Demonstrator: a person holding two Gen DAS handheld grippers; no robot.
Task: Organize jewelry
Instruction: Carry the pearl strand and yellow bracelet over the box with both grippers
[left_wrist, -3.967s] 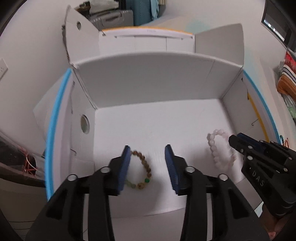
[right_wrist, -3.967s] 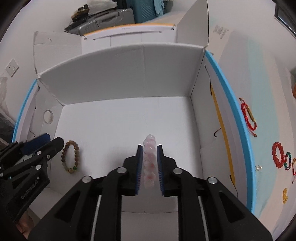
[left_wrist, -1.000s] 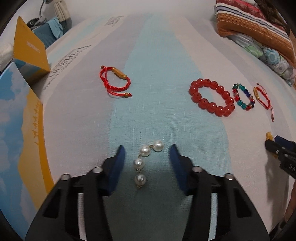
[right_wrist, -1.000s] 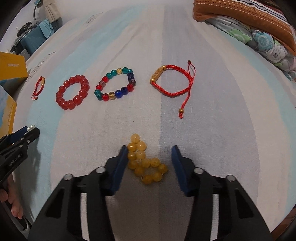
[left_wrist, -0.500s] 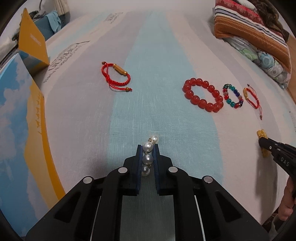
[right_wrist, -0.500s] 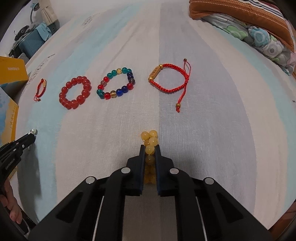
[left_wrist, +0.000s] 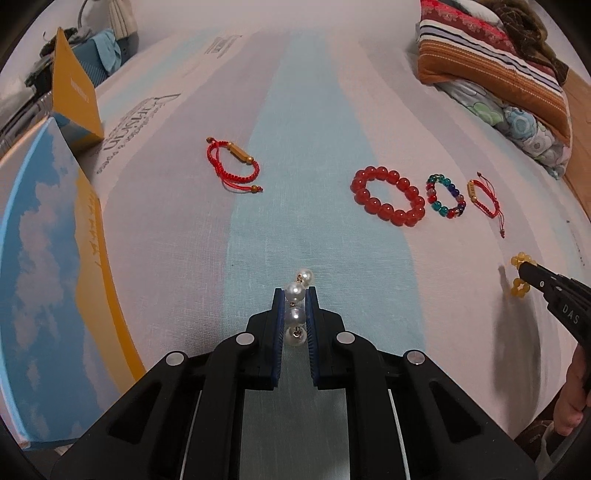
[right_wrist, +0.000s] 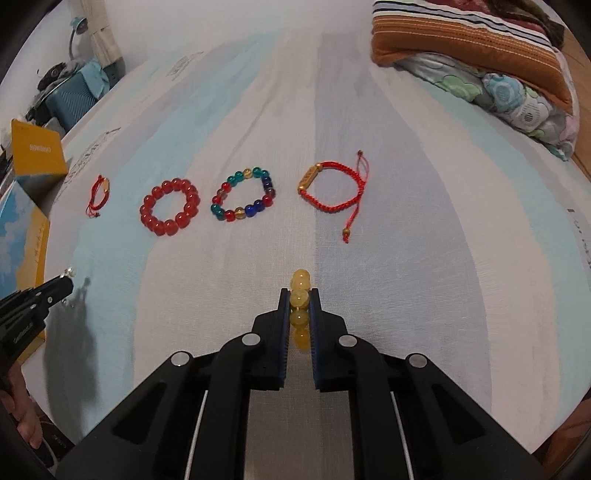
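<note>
My left gripper (left_wrist: 294, 295) is shut on a string of white pearls (left_wrist: 295, 292) and holds it just above the striped bedsheet. My right gripper (right_wrist: 299, 295) is shut on a yellow bead bracelet (right_wrist: 300, 298), also lifted off the sheet; it shows at the right of the left wrist view (left_wrist: 521, 275). Further off lie a red cord bracelet (left_wrist: 232, 166), a red bead bracelet (left_wrist: 388, 201), a multicolour bead bracelet (right_wrist: 243, 199) and a second red cord bracelet (right_wrist: 332, 188).
A blue and yellow cardboard box (left_wrist: 44, 258) stands at the left, with its yellow flap (left_wrist: 72, 88) up. Folded blankets (left_wrist: 498, 62) are piled at the far right. A teal suitcase (right_wrist: 74, 99) stands beyond the bed at the far left.
Both grippers left the white box and came over the bedsheet. Each closed, the left on the pearls and the right on the yellow bracelet, and both have since lifted a little.
</note>
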